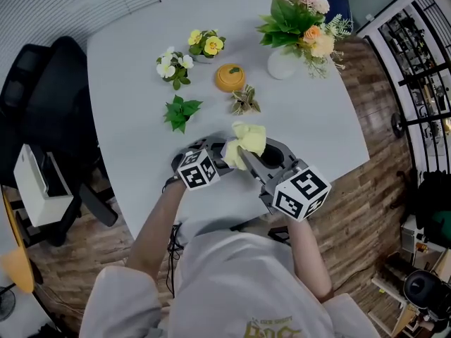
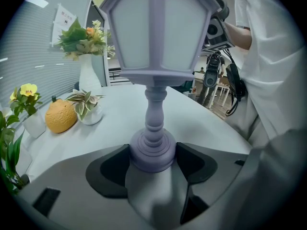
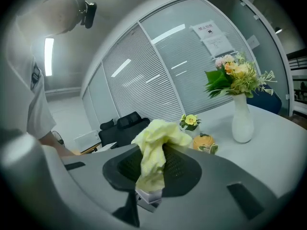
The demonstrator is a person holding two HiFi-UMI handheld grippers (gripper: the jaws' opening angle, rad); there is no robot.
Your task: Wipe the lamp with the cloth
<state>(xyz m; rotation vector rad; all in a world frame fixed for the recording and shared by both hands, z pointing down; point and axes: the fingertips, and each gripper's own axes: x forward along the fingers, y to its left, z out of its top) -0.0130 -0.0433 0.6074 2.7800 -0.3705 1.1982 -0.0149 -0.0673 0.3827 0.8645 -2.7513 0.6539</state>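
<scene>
1. The lamp (image 2: 154, 56) is held upright at the table (image 1: 127, 83) edge, well apart from the white vase (image 1: 282, 63), with its base clamped in the left claw (image 2: 152, 153).
2. The yellow cloth (image 3: 156, 147) is pinched in the right claw (image 3: 149, 176).
3. Flowers (image 1: 299, 13) are held in the vase; the notice (image 3: 211, 32) behind it cannot be read.

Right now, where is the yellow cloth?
In the head view the yellow cloth is near the table's front edge, pinched in the right tool, by the lamp gripped in the left tool.
</scene>
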